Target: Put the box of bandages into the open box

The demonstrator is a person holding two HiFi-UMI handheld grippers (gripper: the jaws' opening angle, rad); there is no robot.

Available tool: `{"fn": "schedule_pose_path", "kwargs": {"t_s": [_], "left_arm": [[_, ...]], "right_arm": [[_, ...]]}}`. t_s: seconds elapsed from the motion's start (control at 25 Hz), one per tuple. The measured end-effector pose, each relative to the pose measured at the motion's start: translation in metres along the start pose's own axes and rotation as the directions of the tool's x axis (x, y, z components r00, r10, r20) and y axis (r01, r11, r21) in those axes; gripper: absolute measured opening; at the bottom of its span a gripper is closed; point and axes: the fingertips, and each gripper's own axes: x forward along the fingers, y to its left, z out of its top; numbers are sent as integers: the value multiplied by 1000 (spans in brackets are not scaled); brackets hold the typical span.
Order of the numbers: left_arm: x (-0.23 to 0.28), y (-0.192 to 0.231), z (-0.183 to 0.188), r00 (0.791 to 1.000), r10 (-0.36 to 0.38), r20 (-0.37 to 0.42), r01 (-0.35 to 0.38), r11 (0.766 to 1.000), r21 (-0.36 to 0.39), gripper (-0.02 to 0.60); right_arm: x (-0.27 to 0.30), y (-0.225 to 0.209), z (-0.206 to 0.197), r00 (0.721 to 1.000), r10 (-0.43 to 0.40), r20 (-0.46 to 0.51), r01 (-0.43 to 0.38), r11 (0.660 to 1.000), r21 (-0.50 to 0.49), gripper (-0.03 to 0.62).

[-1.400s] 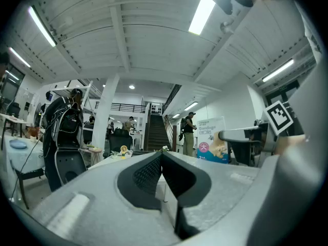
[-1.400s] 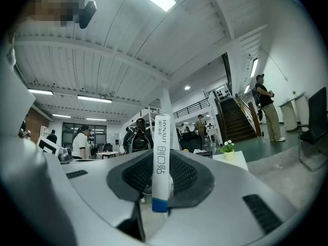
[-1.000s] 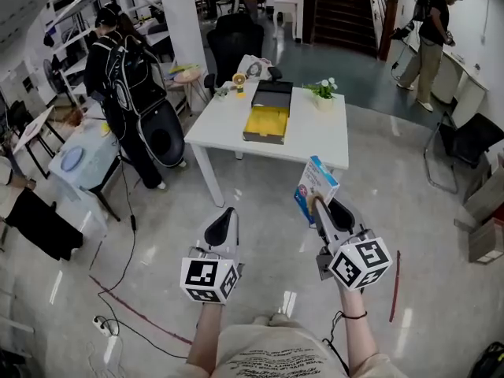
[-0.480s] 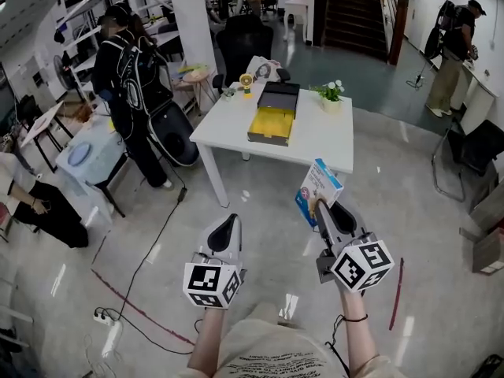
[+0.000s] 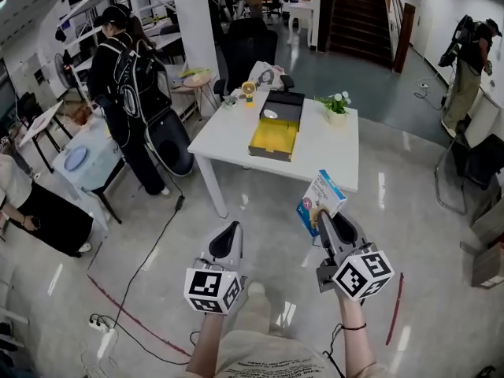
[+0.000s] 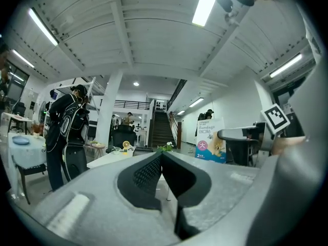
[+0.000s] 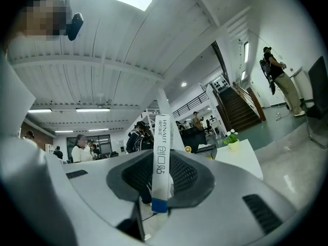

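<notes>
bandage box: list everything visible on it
The bandage box is a flat white carton, cardboard by the look, blue along the bottom, with "Bandage" printed on its front. It is held roughly upright, slightly tilted, in the air above the floor, short of the white table. The right gripper clamps its thin lower part; nothing else touches it.

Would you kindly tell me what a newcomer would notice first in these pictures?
First, the white-and-blue bandage box clamped in the right gripper, low right of the head view. Beyond it, the open black box with a yellow inside lies on the white table at centre. The left gripper carries nothing, its jaws together.
</notes>
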Motion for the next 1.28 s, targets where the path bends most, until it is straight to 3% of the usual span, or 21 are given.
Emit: {"fn": "schedule_pose_path", "kwargs": {"t_s": [0.76,1.28], "left_arm": [[189,120,-4,998,-27,-62,25,999,-31,21],[251,157,-16,992,-85,-91,81,995,-52,22]], "right_arm": [[196,-85,-14,998,-40,-56,44,996,73,92],[254,-112,-25,992,-95,-78,103,990,100,92]]}}
